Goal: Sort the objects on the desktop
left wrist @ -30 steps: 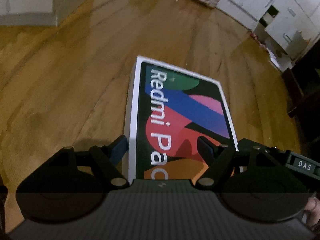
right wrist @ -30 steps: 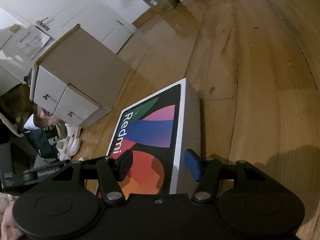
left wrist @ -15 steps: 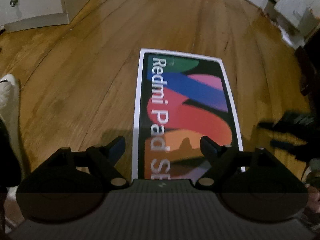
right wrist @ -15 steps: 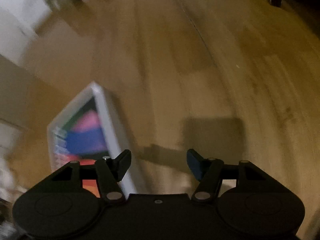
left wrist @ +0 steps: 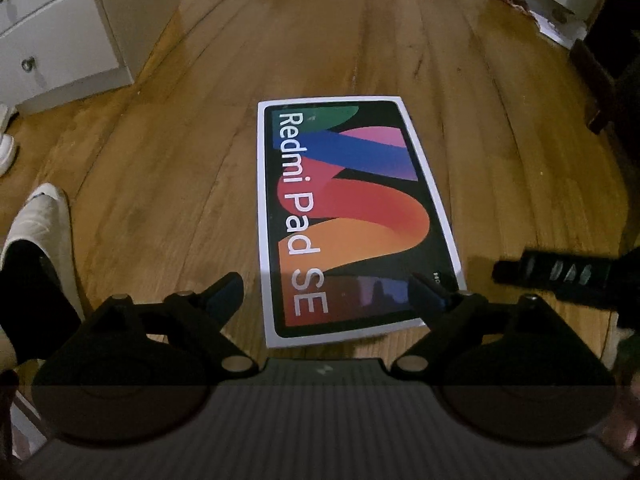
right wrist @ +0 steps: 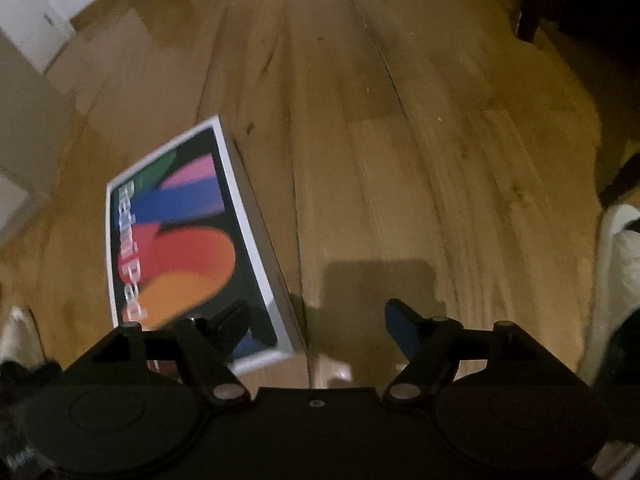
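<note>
box: flat white-edged cardboard tablet box point(left wrist: 352, 216) with a black lid, coloured swirls and "Redmi Pad SE" lettering; lies flat, face up, on the wooden plank floor point(left wrist: 168, 184)
box orientation: long axis runs away from the left camera, lettering reads along the box's left side
left gripper: black two-finger left gripper point(left wrist: 330, 292), fingers point(left wrist: 224, 292) spread wide, nothing between them
box vs left fingers: near short end of the box sits in the gap between the two tips in the left wrist view; left tip is off the box's left edge over bare floor, right tip overlaps the box's near right corner in the picture; cannot tell whether that tip touches it
right gripper: black two-finger right gripper point(right wrist: 316, 320), fingers point(right wrist: 404, 326) apart, empty; its body also shows as a dark bar at the right edge of the left wrist view
box vs right fingers: in the right wrist view the box point(right wrist: 188, 248) is left of centre, angled; left tip overlaps its near right corner, right tip is well off the box over bare floor point(right wrist: 420, 160); gap holds mostly floor
right view quality: motion-blurred, lettering on the box hard to read
surroundings: white drawer cabinet point(left wrist: 52, 28) at upper left, well apart from the box; white shoe point(left wrist: 38, 220) on the floor at the left edge
</note>
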{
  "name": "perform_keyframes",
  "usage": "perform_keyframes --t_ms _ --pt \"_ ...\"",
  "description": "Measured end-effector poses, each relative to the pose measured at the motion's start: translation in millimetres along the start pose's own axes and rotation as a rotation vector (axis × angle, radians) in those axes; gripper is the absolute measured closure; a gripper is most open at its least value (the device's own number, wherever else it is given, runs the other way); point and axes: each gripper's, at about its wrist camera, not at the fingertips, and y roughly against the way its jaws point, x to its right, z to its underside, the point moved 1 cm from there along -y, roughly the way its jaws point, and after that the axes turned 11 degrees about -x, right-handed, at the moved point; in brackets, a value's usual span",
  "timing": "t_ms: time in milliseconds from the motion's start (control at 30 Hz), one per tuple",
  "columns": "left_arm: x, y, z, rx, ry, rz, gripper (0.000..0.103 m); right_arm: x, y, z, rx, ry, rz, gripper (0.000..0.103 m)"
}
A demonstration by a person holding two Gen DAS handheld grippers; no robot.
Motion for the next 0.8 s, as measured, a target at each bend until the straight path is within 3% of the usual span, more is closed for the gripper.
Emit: perform_keyframes --t_ms 200,433,633,800 --pt "12 4 7 0.030 -0.043 -0.045 0.010 -12 9 16 0.010 0.106 0.140 0.022" --pt "16 -3 24 -0.024 -0.012 -0.058 0.010 -11 12 30 0.056 0.108 0.208 0.022" --pt "15 -10 29 -0.044 0.018 -0.078 0.010 -4 9 37 0.045 0.080 0.172 0.022" --pt "20 -12 34 -0.043 -0.012 -0.154 0.010 -9 3 46 0.050 0.079 0.201 0.022"
